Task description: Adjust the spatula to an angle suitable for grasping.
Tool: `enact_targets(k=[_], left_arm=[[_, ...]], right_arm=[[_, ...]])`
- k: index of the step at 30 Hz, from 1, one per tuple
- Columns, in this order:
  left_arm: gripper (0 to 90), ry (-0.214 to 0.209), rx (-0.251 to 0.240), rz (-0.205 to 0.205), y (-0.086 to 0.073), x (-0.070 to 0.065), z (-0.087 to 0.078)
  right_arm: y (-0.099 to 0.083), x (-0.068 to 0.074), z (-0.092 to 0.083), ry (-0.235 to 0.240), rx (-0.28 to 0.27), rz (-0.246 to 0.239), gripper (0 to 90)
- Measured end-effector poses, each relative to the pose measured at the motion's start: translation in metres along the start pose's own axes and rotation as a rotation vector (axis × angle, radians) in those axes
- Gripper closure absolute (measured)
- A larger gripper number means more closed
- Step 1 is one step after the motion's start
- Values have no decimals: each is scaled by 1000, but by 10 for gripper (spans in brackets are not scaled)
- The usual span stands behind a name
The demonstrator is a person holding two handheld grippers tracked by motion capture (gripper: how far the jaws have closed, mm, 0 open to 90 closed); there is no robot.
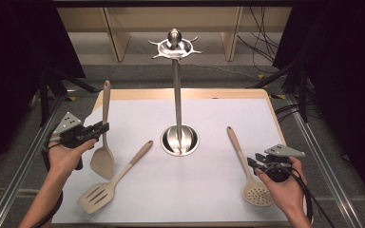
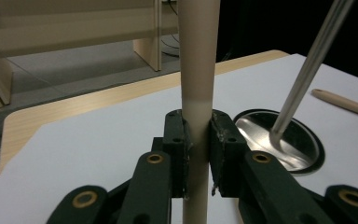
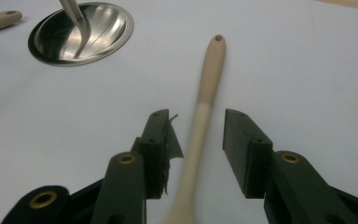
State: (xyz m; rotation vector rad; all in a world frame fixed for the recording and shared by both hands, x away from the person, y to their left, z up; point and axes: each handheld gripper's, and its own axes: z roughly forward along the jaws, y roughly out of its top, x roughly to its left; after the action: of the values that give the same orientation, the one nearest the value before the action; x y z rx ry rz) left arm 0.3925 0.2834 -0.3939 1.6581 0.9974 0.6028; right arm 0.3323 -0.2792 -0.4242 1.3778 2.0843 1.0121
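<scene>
The person's left gripper [image 1: 103, 128], held raised in the left hand [image 1: 66, 154] left of the metal stand [image 1: 177, 95], has its jaws clamped on a spatula's handle [image 2: 196, 93]. The right gripper [image 1: 251, 162], in the right hand [image 1: 283, 187] right of the stand, sits low with jaws apart, straddling a skimmer's handle [image 3: 205, 98] without touching it.

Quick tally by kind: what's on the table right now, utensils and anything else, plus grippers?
Beige utensils: 3 – solid turner held in the left gripper, slotted turner, skimmer lying between the open jaws of the right gripper
Steel utensil stand: 1 – stand
Grippers: 2
Total: 6
</scene>
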Motion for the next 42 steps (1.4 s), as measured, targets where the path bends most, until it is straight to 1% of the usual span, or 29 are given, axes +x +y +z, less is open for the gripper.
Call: enact_targets(k=[1, 2, 3, 4, 5, 8, 10, 11, 12, 13, 15, 16, 17, 18, 19, 21, 22, 23, 25, 26, 27, 28, 33, 34, 39, 40, 41, 42], left_arm=[[773, -6, -4, -5, 1, -2, -1], [773, -13, -13, -4, 1, -3, -1], [773, -10, -13, 1, 2, -5, -2], [773, -16, -21, 9, 3, -6, -2], [773, -12, -21, 16, 5, -8, -3], [772, -17, -40, 31, 10, -13, -5], [772, -32, -56, 39, 13, -16, -6], [773, -41, -54, 43, 14, -18, -7], [772, -50, -60, 44, 15, -19, -7], [772, -66, -72, 42, 16, -21, -7], [772, -81, -81, 49, 18, -24, -7], [772, -84, -83, 52, 19, -26, -7], [773, -88, -87, 55, 20, -27, -8], [772, -90, -90, 64, 22, -29, -8], [772, -91, -95, 68, 23, -30, -9], [772, -92, -98, 73, 24, -31, -10], [772, -94, -99, 76, 25, -32, -10], [772, -99, -101, 80, 26, -33, -11], [772, -111, -107, 89, 28, -35, -11], [772, -118, -108, 93, 29, -36, -12], [772, -125, -109, 98, 30, -37, -12], [772, -136, -109, 104, 31, -39, -11], [772, -155, -121, 116, 35, -43, -11], [772, -161, -124, 117, 38, -44, -11], [772, -168, -125, 118, 44, -47, -11], [772, -178, -128, 125, 47, -48, -11], [772, -178, -128, 125, 47, -48, -11], [772, -184, -148, 155, 49, -47, -10]], right_arm=[[0, -4, -1, -14, -7, -50, 621], [1, -2, -1, -6, -2, -20, 621], [1, 1, -2, -1, 12, 30, 621], [1, 1, -2, 0, 14, 34, 620], [1, -1, -2, 0, 0, 10, 620], [0, 0, -2, 4, 16, 23, 621], [1, 0, -1, 2, 11, 26, 621], [1, -3, -1, -9, -4, -14, 621], [1, 1, -1, 0, 6, 25, 621], [2, -3, -1, -14, -11, -21, 620], [2, -3, -1, -15, -11, -20, 620], [1, 0, -2, -4, 3, 22, 619], [1, -1, -1, -9, -4, 9, 618], [1, -1, -1, -10, -4, 13, 614], [1, 0, -1, -4, 1, 22, 613], [1, 0, -1, -6, 1, 24, 610], [1, -1, -1, -8, -3, 14, 609], [1, -1, -1, -8, 1, 23, 608], [1, -1, -1, -9, -1, 21, 606], [1, -4, 0, -9, -10, -10, 605], [1, -4, 0, -10, -11, -10, 604], [1, -5, -1, -25, -20, -26, 605], [1, -5, -1, -27, -24, -31, 604], [1, -2, -1, -10, -15, 20, 604], [1, -2, -1, -11, -16, 18, 604], [1, -3, 0, -11, -21, 10, 604], [1, -5, 0, -5, -28, -22, 604], [1, -5, 0, -5, -28, -22, 604]])
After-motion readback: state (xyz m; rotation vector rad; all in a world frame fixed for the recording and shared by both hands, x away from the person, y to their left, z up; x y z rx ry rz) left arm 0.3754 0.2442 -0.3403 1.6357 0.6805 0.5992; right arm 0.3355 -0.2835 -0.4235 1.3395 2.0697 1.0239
